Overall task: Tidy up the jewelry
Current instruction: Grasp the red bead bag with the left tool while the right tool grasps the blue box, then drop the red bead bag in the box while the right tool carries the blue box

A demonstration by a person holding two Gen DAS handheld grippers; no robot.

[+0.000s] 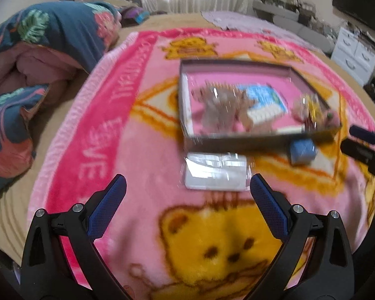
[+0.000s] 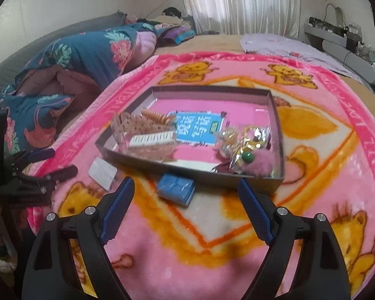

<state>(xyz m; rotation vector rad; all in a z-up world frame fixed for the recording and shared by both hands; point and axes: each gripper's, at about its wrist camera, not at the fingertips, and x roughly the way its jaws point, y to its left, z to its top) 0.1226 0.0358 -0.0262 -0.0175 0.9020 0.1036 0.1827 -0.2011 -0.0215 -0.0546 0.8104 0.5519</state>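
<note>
A shallow grey box point(image 2: 277, 115) point(image 1: 232, 142) with a pink floor lies on the pink bear blanket. It holds hair clips and a clear holder point(image 2: 147, 130) point(image 1: 220, 105), a blue card point(image 2: 200, 130), and a heap of trinkets with a pink pompom point(image 2: 260, 160) point(image 1: 312, 112). In front of the box lie a small blue case point(image 2: 176, 188) point(image 1: 303, 151) and a clear flat packet point(image 1: 216, 175) point(image 2: 103, 172). My left gripper point(image 1: 188, 187) hangs open just short of the packet. My right gripper point(image 2: 185, 190) is open too, with the blue case lying between and beyond its fingertips.
A folded teal floral quilt point(image 1: 37, 50) point(image 2: 75, 62) lies at the left on the bed. A lilac cloth point(image 2: 287, 42) sits at the far right. White drawers point(image 1: 355, 52) and a cluttered shelf point(image 2: 337, 32) stand beyond the bed's right edge.
</note>
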